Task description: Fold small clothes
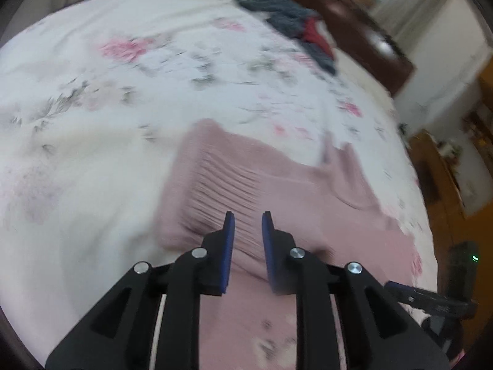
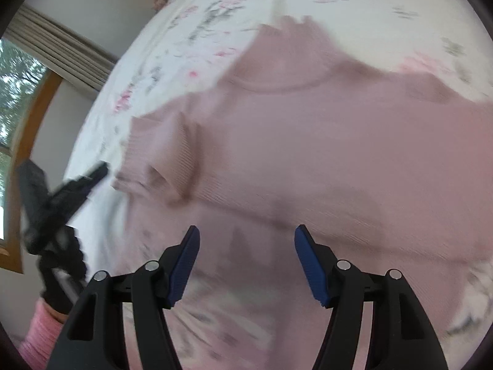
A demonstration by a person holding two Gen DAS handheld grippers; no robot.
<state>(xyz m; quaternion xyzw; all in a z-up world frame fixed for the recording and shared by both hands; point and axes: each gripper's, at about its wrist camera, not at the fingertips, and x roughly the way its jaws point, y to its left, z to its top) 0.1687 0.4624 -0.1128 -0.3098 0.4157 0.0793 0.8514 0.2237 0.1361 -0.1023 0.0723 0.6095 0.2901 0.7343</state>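
A pink ribbed knit sweater (image 1: 262, 185) lies spread on the floral bedspread (image 1: 138, 71), its collar and one sleeve visible in the right wrist view. My left gripper (image 1: 248, 215) hovers over the sweater's ribbed part, its blue pads a narrow gap apart with nothing between them. My right gripper (image 2: 246, 231) stands wide open above the sweater's body (image 2: 323, 141), empty. The frames are motion-blurred. The left gripper (image 2: 77, 185) also shows in the right wrist view, held by a black-gloved hand (image 2: 58, 265) with a pink sleeve. The right gripper (image 1: 431, 300) appears low right in the left wrist view.
A pile of dark grey and red clothes (image 1: 295, 27) lies at the far side of the bed near the brown headboard (image 1: 363, 27). Wooden furniture (image 1: 437, 185) stands beyond the bed's right edge. A curtained window (image 2: 18, 98) is on the left.
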